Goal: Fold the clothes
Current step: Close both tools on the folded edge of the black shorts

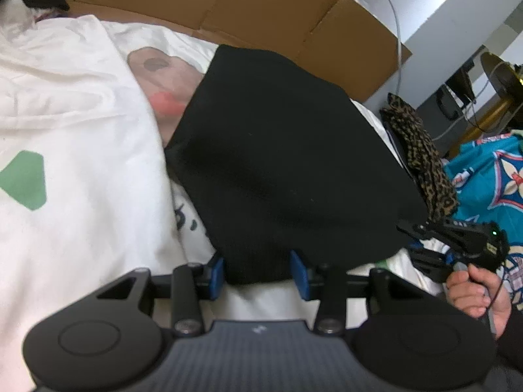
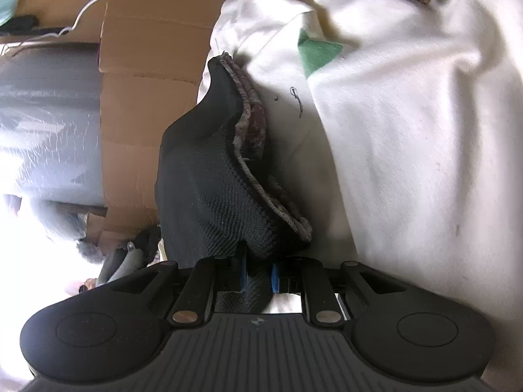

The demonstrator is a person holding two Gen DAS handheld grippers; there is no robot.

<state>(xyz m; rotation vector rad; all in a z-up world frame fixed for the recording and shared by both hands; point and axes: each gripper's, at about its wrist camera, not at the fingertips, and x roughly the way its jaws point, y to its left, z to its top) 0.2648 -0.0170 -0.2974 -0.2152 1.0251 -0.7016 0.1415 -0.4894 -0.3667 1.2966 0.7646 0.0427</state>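
Black knit garment hangs over the white printed sheet, pinched by the right tool and bracketed by the left tool's half-spread fingers, so it may slip there.

Black garment, white sheet, leopard-print cloth.

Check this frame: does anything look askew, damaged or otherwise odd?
Mostly normal. One oddity: loose dark threads lie on the white garment beside the black garment, which the right gripper pinches. The left gripper straddles its edge.
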